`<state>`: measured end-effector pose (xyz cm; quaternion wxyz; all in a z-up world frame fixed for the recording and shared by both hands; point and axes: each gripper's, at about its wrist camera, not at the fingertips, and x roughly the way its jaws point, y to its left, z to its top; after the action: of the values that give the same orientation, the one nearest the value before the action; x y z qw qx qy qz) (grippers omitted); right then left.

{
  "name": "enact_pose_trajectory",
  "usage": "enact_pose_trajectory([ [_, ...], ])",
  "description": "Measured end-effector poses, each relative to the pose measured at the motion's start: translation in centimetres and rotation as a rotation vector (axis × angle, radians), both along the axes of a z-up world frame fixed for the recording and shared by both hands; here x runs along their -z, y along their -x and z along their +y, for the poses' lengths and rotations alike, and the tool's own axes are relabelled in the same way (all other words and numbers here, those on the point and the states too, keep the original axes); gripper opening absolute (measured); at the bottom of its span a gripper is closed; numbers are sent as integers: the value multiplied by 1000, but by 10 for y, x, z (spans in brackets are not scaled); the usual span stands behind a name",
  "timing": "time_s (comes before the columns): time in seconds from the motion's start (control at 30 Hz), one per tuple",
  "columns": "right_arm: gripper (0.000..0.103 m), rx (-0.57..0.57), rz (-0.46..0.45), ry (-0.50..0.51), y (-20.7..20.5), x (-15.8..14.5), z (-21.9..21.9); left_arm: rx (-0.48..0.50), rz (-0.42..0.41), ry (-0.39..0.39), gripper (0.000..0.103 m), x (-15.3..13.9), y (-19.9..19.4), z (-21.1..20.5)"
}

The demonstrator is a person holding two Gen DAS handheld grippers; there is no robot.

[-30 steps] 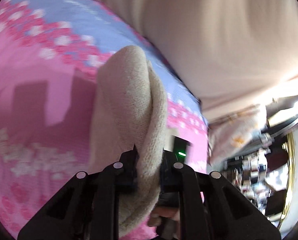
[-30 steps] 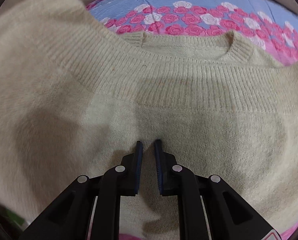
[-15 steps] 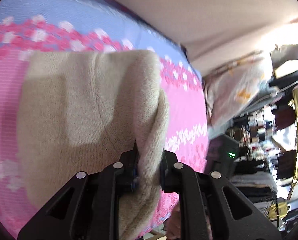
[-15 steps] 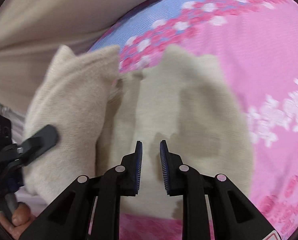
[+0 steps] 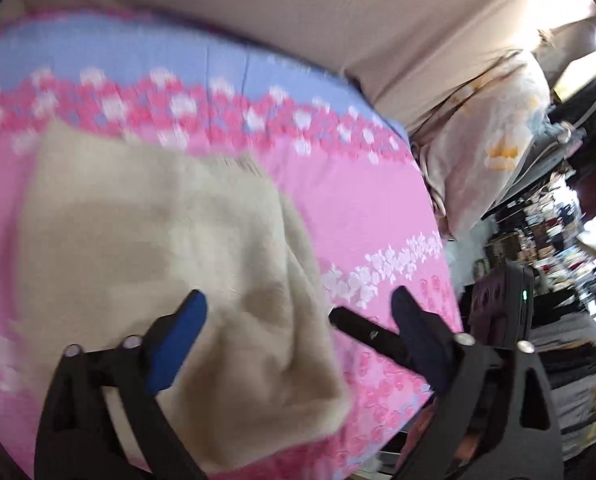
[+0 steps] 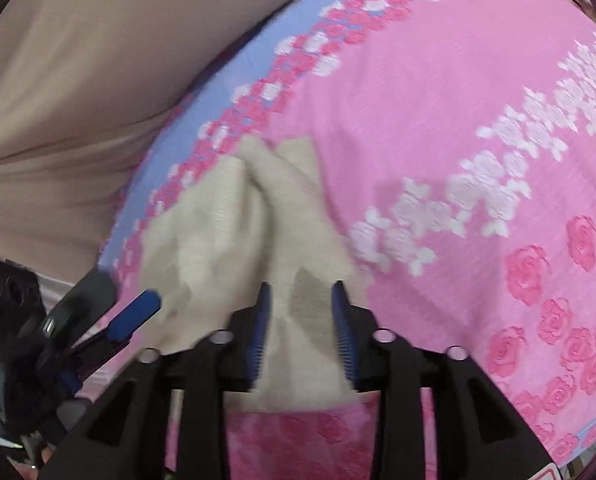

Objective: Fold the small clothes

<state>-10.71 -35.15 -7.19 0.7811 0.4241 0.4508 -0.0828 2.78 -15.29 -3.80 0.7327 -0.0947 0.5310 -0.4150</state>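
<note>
A folded beige knitted sweater [image 5: 158, 264] lies on a pink bedspread with a rose-and-white flower pattern and a pale blue band [image 5: 362, 216]; its far edge reaches close to the border of roses along that band. In the left wrist view, the left gripper [image 5: 298, 304] is poised above the near right corner of the garment with its jaws spread wide and nothing between them; the blue-padded left finger [image 5: 178, 332] overlies the knit, while the opposite finger is above the pink cloth just beside the sweater's edge. Whether the pad touches the fabric cannot be told because of blur. A finger of the right gripper [image 6: 302, 320] enters this view as a dark bar between the jaws. In the right wrist view, the right gripper is over the near end of the sweater, its jaws parted moderately, with knit visible in the gap but not pinched. The left gripper appears at lower left, beside the garment. Beyond the bed are a beige draped sheet [image 5: 298, 12], a pale floral pillow [image 5: 490, 152], and cluttered shelves [image 5: 546, 232] at right.
</note>
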Motion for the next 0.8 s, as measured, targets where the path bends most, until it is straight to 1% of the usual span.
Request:
enact_pose_trajectory([
  [0.03, 57, -8, -16, -16, -8, -2, 5, -15, -45, -15, 95, -10, 0, 13],
  [0.1, 65, -35, -19, -50, -25, 5, 13, -48, -73, -52, 95, -18, -7, 34],
  [0.2, 67, -60, 73, -56, -53, 29, 25, -103, -85, -150, 95, -15, -23, 60],
  [0.23, 65, -69, 101, -43, -57, 34, 30, -114, -85, -165, 95, -14, -26, 69],
  [0.27, 53, -82, 120, -7, -62, 36, 38, -137, -82, -190, 95, -12, -30, 81],
  [0.3, 33, -96, 120, 17, -65, 35, 42, -151, -79, -203, 95, -11, -33, 88],
  [0.37, 19, -120, 105, 63, -69, 24, 49, -182, -78, -234, 95, -6, -36, 100],
  [0.47, 14, -135, 16, 72, -67, -7, 46, -225, -63, -279, 95, 5, -40, 112],
  [0.53, 13, -128, -57, 61, -61, -28, 39, -240, -43, -295, 95, 12, -43, 116],
  [0.6, 13, -117, -86, 87, -54, -43, 33, -253, -40, -312, 95, 16, -43, 118],
  [0.63, 13, -110, -83, 104, -49, -44, 28, -257, -38, -318, 95, 18, -44, 119],
  [0.67, 14, -108, -64, 116, -47, -38, 22, -257, -35, -323, 95, 19, -44, 117],
  [0.7, 15, -118, -31, 124, -48, -25, 16, -259, -32, -332, 95, 21, -43, 116],
  [0.73, 15, -137, 35, 113, -46, -1, 10, -259, -30, -334, 95, 22, -42, 115],
  [0.77, 17, -133, 89, 98, -47, 18, 4, -257, -28, -340, 95, 24, -42, 113],
  [0.8, 18, -119, 118, 70, -43, 32, 0, -252, -28, -351, 95, 26, -41, 110],
])
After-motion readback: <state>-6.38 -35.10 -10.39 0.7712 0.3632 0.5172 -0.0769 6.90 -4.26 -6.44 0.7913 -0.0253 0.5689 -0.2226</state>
